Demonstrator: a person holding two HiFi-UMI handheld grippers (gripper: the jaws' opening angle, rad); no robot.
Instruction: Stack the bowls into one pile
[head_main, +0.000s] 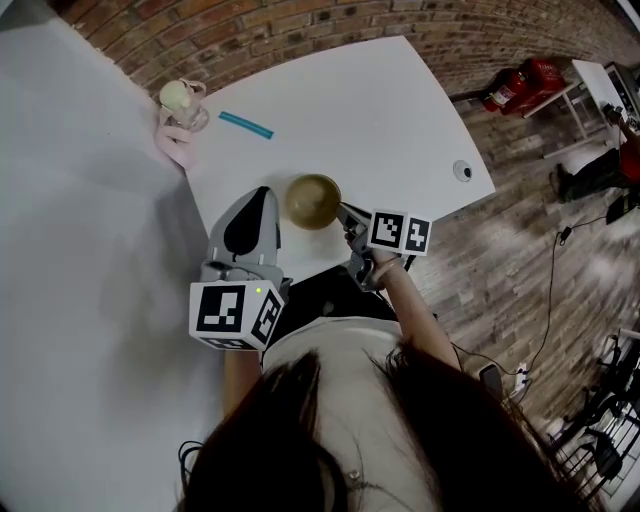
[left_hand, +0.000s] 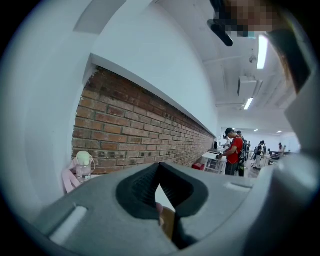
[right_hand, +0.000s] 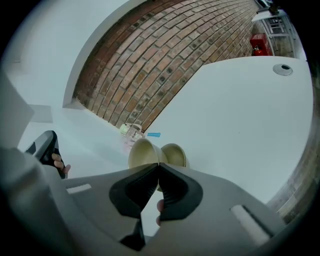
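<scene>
One tan bowl (head_main: 312, 200) stands on the white table (head_main: 380, 110), near its front edge. My right gripper (head_main: 345, 213) reaches it from the right, its jaws shut on the bowl's near rim. In the right gripper view the bowl (right_hand: 144, 152) shows as a rounded outer wall left of the shut jaws (right_hand: 158, 165) and a hollow to their right. I cannot tell whether that is one bowl or two nested. My left gripper (head_main: 262, 192) hovers just left of the bowl, apart from it. Its jaws (left_hand: 159, 164) meet at the tips with nothing between them.
A clear bottle with a pale green lid and pink strap (head_main: 180, 100) stands at the table's far left corner, beside a blue strip (head_main: 245, 124). A round cable port (head_main: 462, 170) sits near the right edge. Red extinguishers (head_main: 520, 85) lie on the wooden floor. A brick wall is behind.
</scene>
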